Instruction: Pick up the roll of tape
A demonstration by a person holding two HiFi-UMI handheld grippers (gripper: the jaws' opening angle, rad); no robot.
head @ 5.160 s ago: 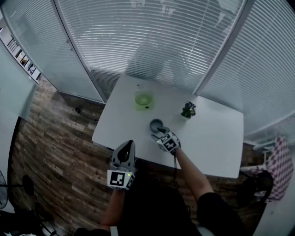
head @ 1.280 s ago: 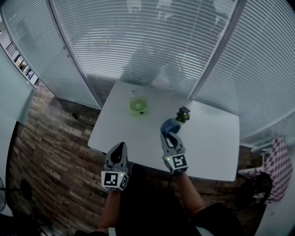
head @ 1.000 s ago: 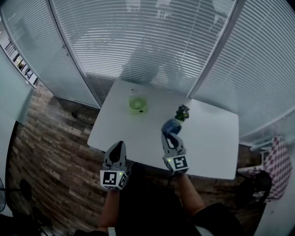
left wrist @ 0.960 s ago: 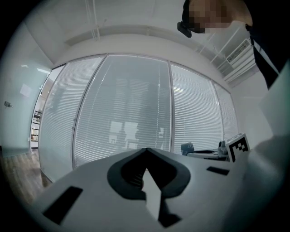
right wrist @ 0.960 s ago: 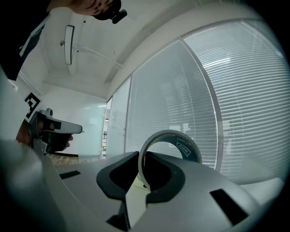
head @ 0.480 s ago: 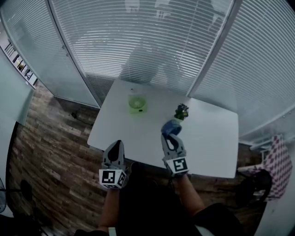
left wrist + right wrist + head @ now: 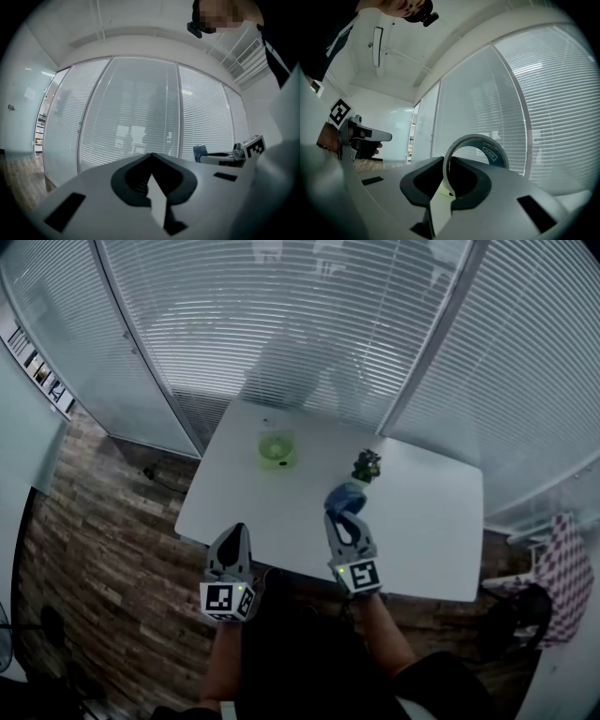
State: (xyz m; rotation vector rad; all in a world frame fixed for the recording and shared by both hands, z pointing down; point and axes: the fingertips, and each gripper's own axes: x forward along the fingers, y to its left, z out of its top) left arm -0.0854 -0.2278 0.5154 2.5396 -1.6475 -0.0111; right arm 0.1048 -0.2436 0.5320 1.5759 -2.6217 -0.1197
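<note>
The roll of tape (image 7: 345,495) is a grey ring with a blue inner face. It stands upright above the white table (image 7: 281,512), and my right gripper (image 7: 344,512) is shut on its rim. In the right gripper view the roll of tape (image 7: 476,150) rises out of the jaws of the right gripper (image 7: 446,164). My left gripper (image 7: 236,534) hovers off the table's near left edge, shut with nothing in it. The left gripper view shows the left gripper (image 7: 151,157) with its jaw tips together, and the tape (image 7: 200,151) far to the right.
A green round object (image 7: 275,448) sits at the table's far left. A small potted plant (image 7: 366,465) stands just behind the tape. Glass walls with blinds (image 7: 309,324) close in the far side. Wood floor (image 7: 103,549) lies to the left.
Five seconds ago the tape lay on the table under the right gripper; now it is held up above it. Over the last second both grippers barely moved.
</note>
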